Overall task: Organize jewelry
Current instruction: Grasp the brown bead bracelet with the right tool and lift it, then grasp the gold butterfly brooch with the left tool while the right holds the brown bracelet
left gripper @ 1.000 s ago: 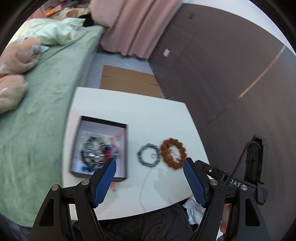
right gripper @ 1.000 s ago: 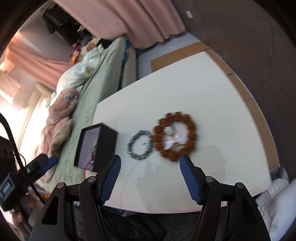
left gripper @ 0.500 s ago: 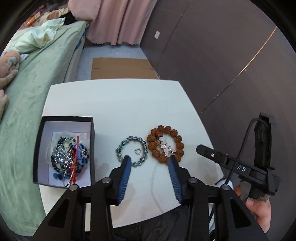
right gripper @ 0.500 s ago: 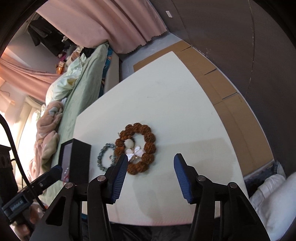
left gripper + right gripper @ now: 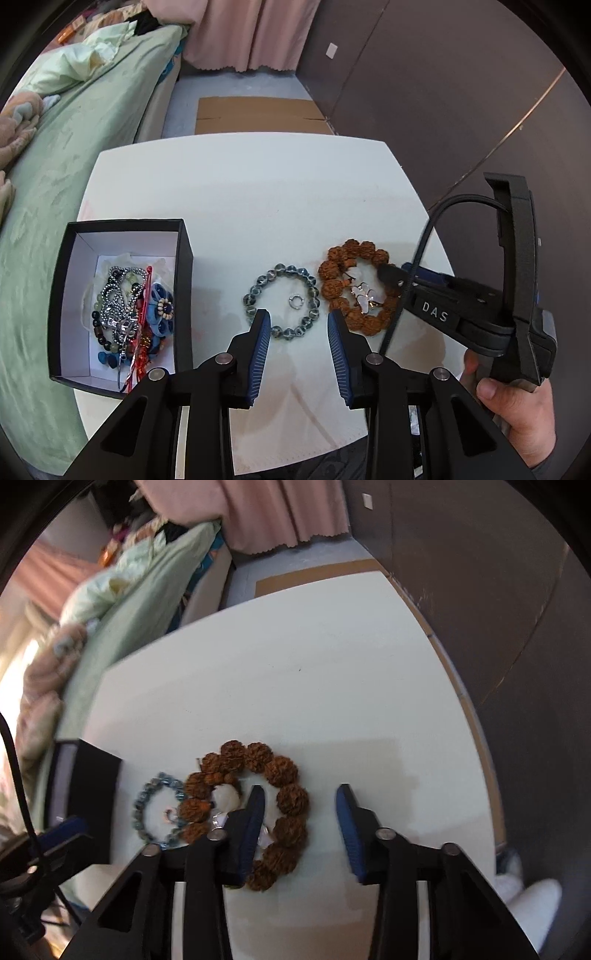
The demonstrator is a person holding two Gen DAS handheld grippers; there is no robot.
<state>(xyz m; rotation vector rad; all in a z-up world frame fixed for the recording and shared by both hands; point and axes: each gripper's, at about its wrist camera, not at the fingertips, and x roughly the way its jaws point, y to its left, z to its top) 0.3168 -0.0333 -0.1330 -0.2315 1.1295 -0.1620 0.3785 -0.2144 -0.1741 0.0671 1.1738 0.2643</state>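
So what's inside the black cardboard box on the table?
The black cardboard box holds tangled beaded bracelets, a red cord and a blue flower piece; whatever lies beneath the pile is hidden.

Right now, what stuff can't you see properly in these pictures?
- Box: in the right view only its dark outer wall shows; its inside faces away.
- Brown bracelet: the near side is behind the right tongs' finger.
- Jewelry pile in the box, left view: too tangled to count pieces.
- Small ring: blurred in the right view.
- Whether the right tongs touch the bracelet: unclear.
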